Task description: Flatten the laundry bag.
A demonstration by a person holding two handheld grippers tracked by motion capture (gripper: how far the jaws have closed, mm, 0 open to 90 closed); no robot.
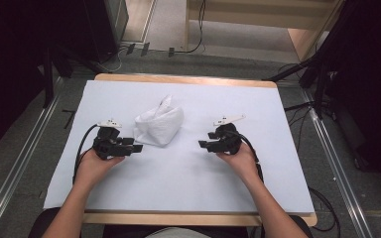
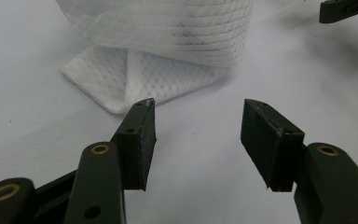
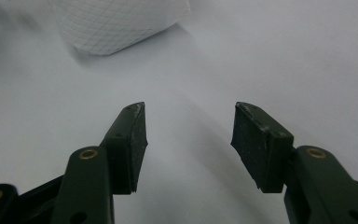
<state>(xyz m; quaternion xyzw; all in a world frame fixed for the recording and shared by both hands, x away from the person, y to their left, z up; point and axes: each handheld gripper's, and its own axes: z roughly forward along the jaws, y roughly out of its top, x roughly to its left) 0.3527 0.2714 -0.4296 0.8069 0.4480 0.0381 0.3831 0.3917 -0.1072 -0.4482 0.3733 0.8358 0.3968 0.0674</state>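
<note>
White cloth (image 1: 158, 125) lies bunched mid-table (image 1: 278, 163), between both tongs, slightly farther. Left tongs (image 1: 135, 147) are nearer, cloth just beyond them; right tongs (image 1: 203, 145) sit well apart. Both are spread wide, nothing held.

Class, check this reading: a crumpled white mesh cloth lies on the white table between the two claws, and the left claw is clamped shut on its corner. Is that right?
Not quite. The left claw is open, its jaws apart with bare table between them and the white mesh cloth just ahead, untouched, as the left gripper view shows. The cloth does lie on the white table between the two claws.
</note>
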